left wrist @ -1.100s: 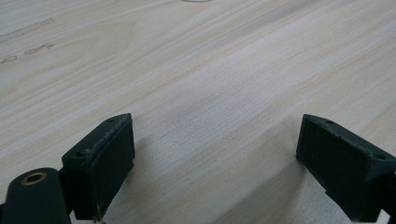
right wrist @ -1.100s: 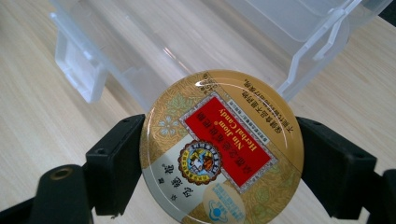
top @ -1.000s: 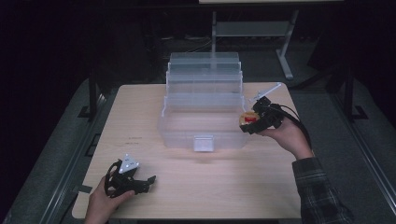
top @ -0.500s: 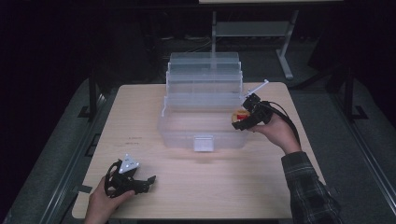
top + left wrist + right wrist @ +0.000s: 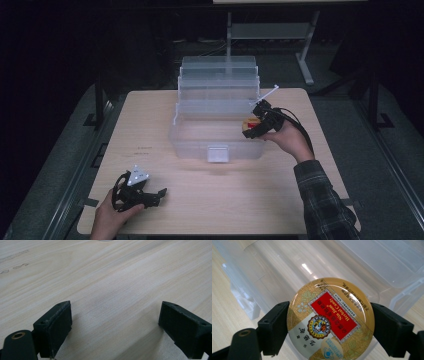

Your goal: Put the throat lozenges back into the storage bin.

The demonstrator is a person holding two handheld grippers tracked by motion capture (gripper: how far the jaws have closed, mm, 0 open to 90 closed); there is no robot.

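A round gold candy tin [image 5: 329, 320] with a red label sits clamped between the two black pads of my right gripper [image 5: 329, 325]. In the high view that right gripper [image 5: 254, 126] holds the tin [image 5: 248, 124] over the right end of a clear plastic tiered box [image 5: 200, 137], just above its lower bin. The left gripper [image 5: 150, 196] rests on the table near the front left corner, in a hand. Its jaws stand wide apart over bare wood in the left gripper view [image 5: 115, 327], with nothing between them.
The clear box stands open at mid table with its stepped trays [image 5: 218, 82] folded back and a latch [image 5: 218, 153] on its front wall. Light wooden tabletop [image 5: 240, 200] lies bare in front of the box. A metal stand [image 5: 305, 60] is behind the table.
The right hand has carried the tin leftward and a little down, from beside the box's right edge to over its lower bin. The left gripper has stayed put.
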